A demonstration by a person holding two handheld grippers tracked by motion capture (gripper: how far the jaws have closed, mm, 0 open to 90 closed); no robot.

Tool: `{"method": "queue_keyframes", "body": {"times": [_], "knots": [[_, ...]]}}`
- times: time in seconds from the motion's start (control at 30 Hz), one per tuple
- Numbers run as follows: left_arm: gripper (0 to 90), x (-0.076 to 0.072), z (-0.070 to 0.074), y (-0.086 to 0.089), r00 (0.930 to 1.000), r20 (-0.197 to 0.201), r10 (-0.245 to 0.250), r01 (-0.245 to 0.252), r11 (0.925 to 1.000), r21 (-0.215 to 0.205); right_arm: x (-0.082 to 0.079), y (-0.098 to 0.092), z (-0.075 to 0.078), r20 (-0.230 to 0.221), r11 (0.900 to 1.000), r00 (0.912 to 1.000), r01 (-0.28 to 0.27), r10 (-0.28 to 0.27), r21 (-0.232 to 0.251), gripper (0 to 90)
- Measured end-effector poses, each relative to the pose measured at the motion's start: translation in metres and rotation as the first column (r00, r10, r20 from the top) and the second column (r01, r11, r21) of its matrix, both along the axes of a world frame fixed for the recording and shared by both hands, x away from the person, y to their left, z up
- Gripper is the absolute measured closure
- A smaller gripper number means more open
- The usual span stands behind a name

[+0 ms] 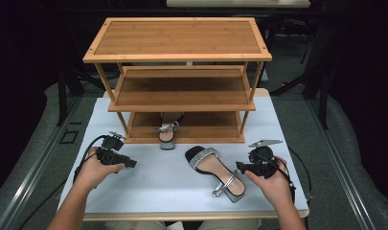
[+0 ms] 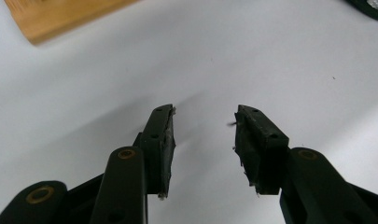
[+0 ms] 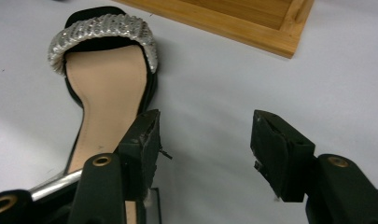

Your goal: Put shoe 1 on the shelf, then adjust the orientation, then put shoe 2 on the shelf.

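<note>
A black sandal (image 1: 213, 167) with a silver glitter strap and a silver heel lies on its sole on the white table (image 1: 153, 184), right of the middle. A matching sandal (image 1: 168, 134) sits on the lowest board of the wooden shelf rack (image 1: 179, 88). My left gripper (image 1: 133, 164) is held low at the left, pointing right, and its jaws stand open over bare table (image 2: 204, 112). My right gripper (image 1: 238, 166) hovers just right of the sandal's heel, jaws open (image 3: 205, 116). The sandal's insole (image 3: 107, 84) lies beside the left jaw, outside the gap.
The three-tier rack takes up the back half of the table; its bottom board's front corner (image 3: 252, 18) is close ahead of the right gripper. A corner of the rack (image 2: 56, 16) lies off to the left gripper's side. Cables trail from both grippers.
</note>
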State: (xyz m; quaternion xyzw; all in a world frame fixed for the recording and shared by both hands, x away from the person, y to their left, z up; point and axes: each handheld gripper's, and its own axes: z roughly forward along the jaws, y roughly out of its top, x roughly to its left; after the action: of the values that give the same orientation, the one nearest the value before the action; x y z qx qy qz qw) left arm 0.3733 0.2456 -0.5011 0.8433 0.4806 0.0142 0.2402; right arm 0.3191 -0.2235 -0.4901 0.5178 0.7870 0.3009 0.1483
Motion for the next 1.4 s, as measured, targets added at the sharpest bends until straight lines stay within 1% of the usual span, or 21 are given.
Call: {"method": "queue_keyframes", "body": {"times": [0.03, 0.1, 0.23, 0.27, 0.3, 0.4, 0.43, 0.47, 0.57, 0.63, 0.67, 0.77, 0.83, 0.87, 0.97, 1.0, 1.07, 1.2, 1.23, 1.27, 1.4], "knots": [[58.1, 0.0, 0.0, 0.001, 1.0, -0.006, 0.0, 0.0, 1.0, 0.001, 0.0, 0.002, 0.003, -0.017, 1.0, 0.9998, -0.01, 0.01, -0.001, 42.3], [58.0, -0.001, 0.0, 0.002, 0.9999, -0.014, -0.01, 0.01, 0.9999, 0.008, 0.001, 0.003, 0.005, -0.019, 1.0, 0.9998, -0.012, 0.011, -0.014, 42.2], [54.7, -0.002, 0.002, 0.004, 0.9992, -0.029, -0.029, 0.03, 0.999, 0.034, 0.003, 0.009, 0.011, -0.052, 0.998, 0.9975, -0.049, 0.047, -0.033, 41.7], [53.2, -0.003, 0.002, 0.005, 0.9989, -0.035, -0.031, 0.032, 0.9988, 0.036, 0.003, 0.011, 0.012, -0.054, 0.998, 0.9975, -0.049, 0.047, -0.048, 41.7], [50.7, -0.003, 0.002, 0.006, 0.9987, -0.045, -0.025, 0.027, 0.9992, 0.031, 0.005, 0.014, 0.013, -0.073, 0.996, 0.9951, -0.071, 0.067, -0.048, 41.4], [49.0, -0.003, 0.002, 0.008, 0.9984, -0.055, -0.017, 0.018, 0.9995, 0.027, 0.007, 0.019, 0.014, -0.085, 0.995, 0.9938, -0.078, 0.073, -0.064, 41.3], [49.0, -0.002, 0.002, 0.011, 0.9975, -0.069, -0.016, 0.018, 0.9994, 0.029, 0.007, 0.02, 0.014, -0.09, 0.994, 0.9925, -0.089, 0.083, -0.067, 41.2], [48.6, -0.002, 0.002, 0.012, 0.9979, -0.064, -0.011, 0.012, 0.9996, 0.025, 0.009, 0.024, 0.015, -0.106, 0.991, 0.9902, -0.1, 0.091, -0.086, 41.1], [47.9, -0.003, 0.003, 0.015, 0.9981, -0.062, 0.0, 0.001, 0.9999, 0.015, 0.011, 0.03, 0.017, -0.119, 0.987, 0.9876, -0.115, 0.102, -0.113, 40.8], [47.0, -0.003, 0.004, 0.016, 0.998, -0.062, 0.007, -0.007, 1.0, 0.007, 0.013, 0.033, 0.019, -0.133, 0.985, 0.9833, -0.138, 0.124, -0.103, 40.7], [46.8, -0.003, 0.004, 0.017, 0.9981, -0.06, 0.012, -0.012, 0.9999, 0.005, 0.013, 0.035, 0.02, -0.132, 0.983, 0.9838, -0.138, 0.122, -0.12, 40.7], [46.7, -0.003, 0.005, 0.019, 0.9981, -0.059, 0.014, -0.014, 0.9999, 0.004, 0.016, 0.041, 0.022, -0.139, 0.981, 0.9807, -0.155, 0.138, -0.12, 40.6], [46.7, -0.003, 0.005, 0.019, 0.9981, -0.06, 0.014, -0.014, 0.9999, 0.001, 0.018, 0.045, 0.023, -0.161, 0.978, 0.9739, -0.178, 0.159, -0.11, 40.6], [46.7, -0.003, 0.005, 0.019, 0.9981, -0.06, 0.013, -0.013, 0.9999, -0.002, 0.019, 0.048, 0.023, -0.166, 0.976, 0.9733, -0.181, 0.159, -0.126, 40.6], [46.6, -0.001, 0.005, 0.019, 0.9979, -0.064, 0.007, -0.007, 1.0, -0.003, 0.022, 0.055, 0.022, -0.193, 0.97, 0.9653, -0.203, 0.175, -0.134, 40.6], [46.6, -0.001, 0.005, 0.019, 0.998, -0.062, 0.009, -0.009, 0.9999, -0.006, 0.023, 0.057, 0.022, -0.207, 0.967, 0.9609, -0.215, 0.184, -0.139, 40.4], [46.5, -0.002, 0.005, 0.019, 0.9979, -0.064, 0.012, -0.013, 0.9999, -0.01, 0.026, 0.06, 0.021, -0.223, 0.964, 0.9571, -0.22, 0.185, -0.146, 40.3], [46.3, -0.002, 0.005, 0.02, 0.9978, -0.065, 0.012, -0.013, 0.9998, -0.015, 0.03, 0.066, 0.019, -0.265, 0.955, 0.9435, -0.248, 0.199, -0.163, 39.0], [46.3, -0.002, 0.004, 0.019, 0.9978, -0.066, 0.009, -0.009, 0.9999, -0.014, 0.031, 0.067, 0.017, -0.279, 0.955, 0.9397, -0.249, 0.199, -0.161, 38.5], [46.3, -0.001, 0.004, 0.019, 0.9978, -0.067, 0.005, -0.005, 0.9999, -0.014, 0.032, 0.067, 0.016, -0.3, 0.953, 0.9333, -0.254, 0.197, -0.163, 38.0], [46.3, -0.001, 0.003, 0.019, 0.9979, -0.065, 0.006, -0.007, 0.9999, -0.015, 0.036, 0.069, 0.011, -0.335, 0.951, 0.9225, -0.259, 0.192, -0.17, 36.7]]}}
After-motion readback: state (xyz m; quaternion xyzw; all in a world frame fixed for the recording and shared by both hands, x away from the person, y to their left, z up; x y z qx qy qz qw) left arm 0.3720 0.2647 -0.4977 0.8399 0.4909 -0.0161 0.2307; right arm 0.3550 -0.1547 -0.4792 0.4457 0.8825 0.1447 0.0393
